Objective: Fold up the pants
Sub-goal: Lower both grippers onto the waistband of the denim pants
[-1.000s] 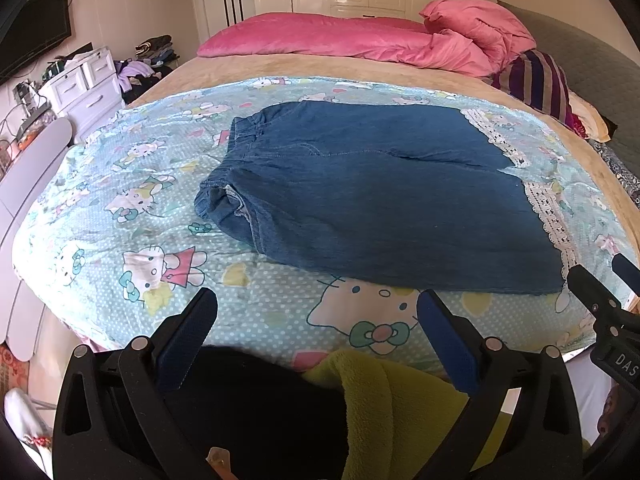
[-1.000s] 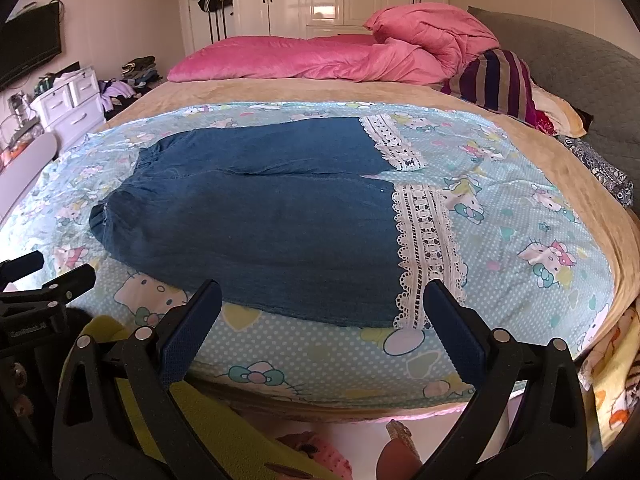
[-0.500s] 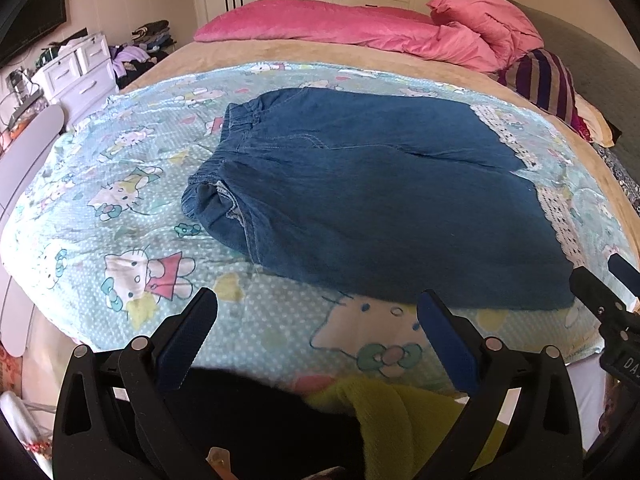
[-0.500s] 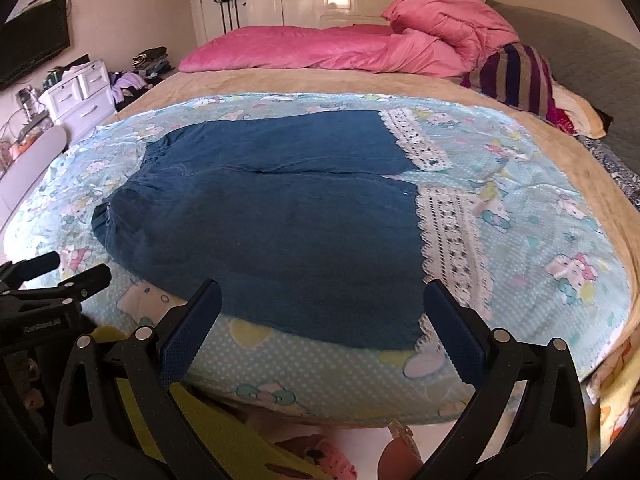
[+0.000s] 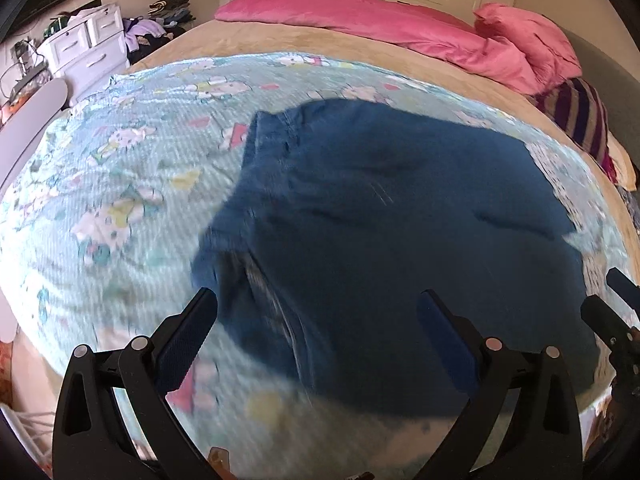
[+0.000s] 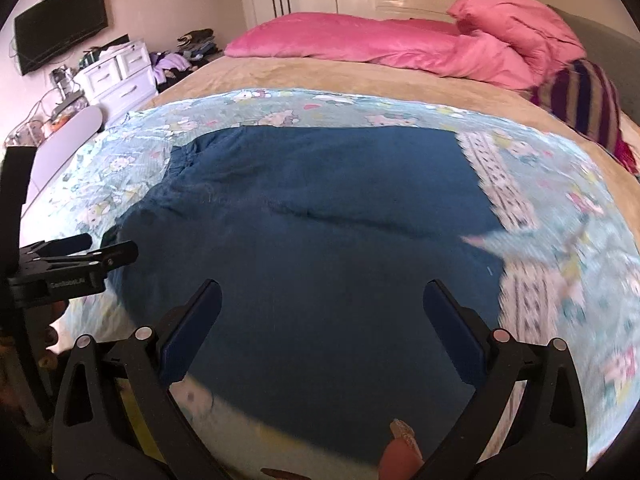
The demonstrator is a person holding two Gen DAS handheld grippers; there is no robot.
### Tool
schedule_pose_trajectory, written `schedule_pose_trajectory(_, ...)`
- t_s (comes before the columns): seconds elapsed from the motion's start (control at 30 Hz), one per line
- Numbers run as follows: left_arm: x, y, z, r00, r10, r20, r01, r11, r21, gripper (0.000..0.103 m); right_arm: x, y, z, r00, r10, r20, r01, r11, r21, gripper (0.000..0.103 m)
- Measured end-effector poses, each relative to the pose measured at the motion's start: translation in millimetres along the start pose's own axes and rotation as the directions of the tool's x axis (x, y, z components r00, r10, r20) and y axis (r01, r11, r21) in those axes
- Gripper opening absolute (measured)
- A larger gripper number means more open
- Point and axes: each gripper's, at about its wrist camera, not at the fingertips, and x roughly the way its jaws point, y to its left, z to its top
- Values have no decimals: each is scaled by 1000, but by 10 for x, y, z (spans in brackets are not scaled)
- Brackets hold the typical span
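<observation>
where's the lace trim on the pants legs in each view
Left wrist: the lace trim runs down the far right, at the right end of the denim pants, blurred.
Right wrist: the lace trim sits right of centre as two strips, at the right end of the pants.
Shared landmark: the striped pillow, beyond the trim on the right in both.
</observation>
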Motion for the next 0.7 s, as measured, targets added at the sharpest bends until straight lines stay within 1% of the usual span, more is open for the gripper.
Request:
schedule_pose_trajectory(0.13, 179, 112, 315, 1000, 29, 9, -29, 999, -18, 99, 269, 28, 278, 1000, -5, -5, 5, 998, -64, 95)
schedule_pose_trajectory(0.23, 348, 218, 567, 998, 58, 16, -58, 998, -33, 99, 544, 35, 522, 998, 43, -38, -46, 995, -90, 95)
schedule_pose_trajectory(0.3, 473, 286, 734, 996, 84, 20, -84, 996, -30, 99, 691, 81, 642, 998, 34, -47, -40, 990, -138, 95)
schedule_pose_trajectory(0.37, 612, 371, 885, 997, 78, 3, -78, 996, -42, 99, 828, 126, 742, 998, 32, -52, -41, 983, -177, 95)
schedule_pose_trajectory(0.4, 728, 439, 984, 998, 58, -20, -59, 996, -61, 99, 911, 140, 799, 997, 37, -60, -48, 980, -194, 95)
schedule_pose_trajectory(0.47, 871, 494, 1108, 999, 38, -38, -40, 997, -63, 99, 1074, 162, 886, 997, 17, -70, -32, 973, -230, 95)
schedule_pose_trajectory(0.53, 977, 502, 1194, 998, 51, -40, -53, 998, -35, 99, 1198, 178, 956, 997, -1, -76, -18, 968, -249, 95)
schedule_pose_trajectory(0.6, 1093, 480, 1284, 997, 58, -42, -57, 998, 13, 99, 1371, 180, 1050, 996, 5, -95, -30, 963, -266, 95)
schedule_pose_trajectory(0.7, 1232, 456, 1391, 998, 43, -46, -41, 997, 60, 99, 1562, 208, 1162, 993, 24, -119, -56, 960, -273, 95)
